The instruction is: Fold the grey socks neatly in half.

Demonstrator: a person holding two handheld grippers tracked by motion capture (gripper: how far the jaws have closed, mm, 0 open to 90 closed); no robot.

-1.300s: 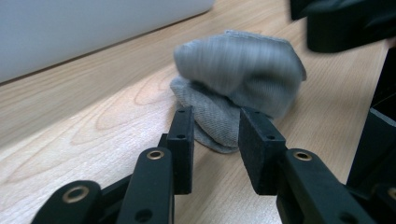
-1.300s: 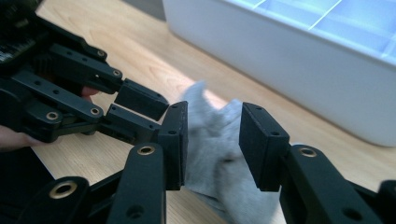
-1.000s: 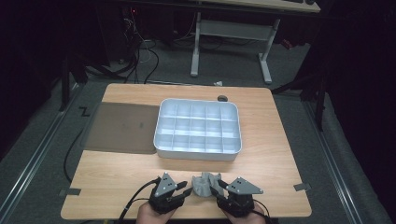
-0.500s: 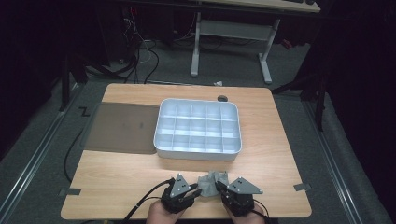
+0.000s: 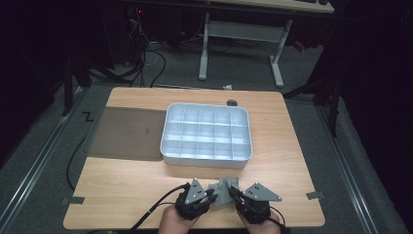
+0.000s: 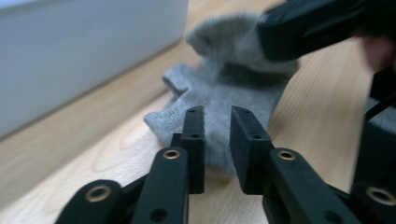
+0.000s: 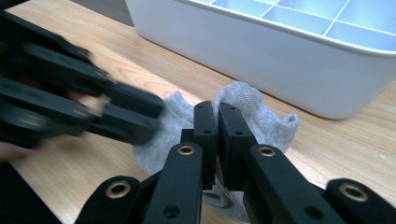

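Near the front edge of the bench: both grippers now on the sock

Down at the near edge of the light wooden bench [image 5: 126,195], just in front of the white plastic divided tray [image 5: 207,131], sits a small grey knitted sock [image 5: 223,191], bunched up between the two hands. It's on the wood, close to the tray wall but not in any compartment

What changed over the last second: the right gripper [image 5: 238,195] had its jaws wide a second ago and has snapped them nearly together. In the right gripper view they stand almost touching with a fold of the sock pinched between them, so I'd call that a real hold on the fabric

The left gripper [image 5: 210,197] slid in from the left toward the sock, and its jaws have just been closing too. In the left gripper view there's a narrow gap between the pads, with the sock's edge lying right at the tips. Looks to me like the cloth is at them but not squeezed yet, so it's partly open and holding nothing

My read: one side is secured, the other is about to be. Once both pinch, they can stretch or fold it. The dark grey mat [image 5: 127,134] left of the tray is untouched
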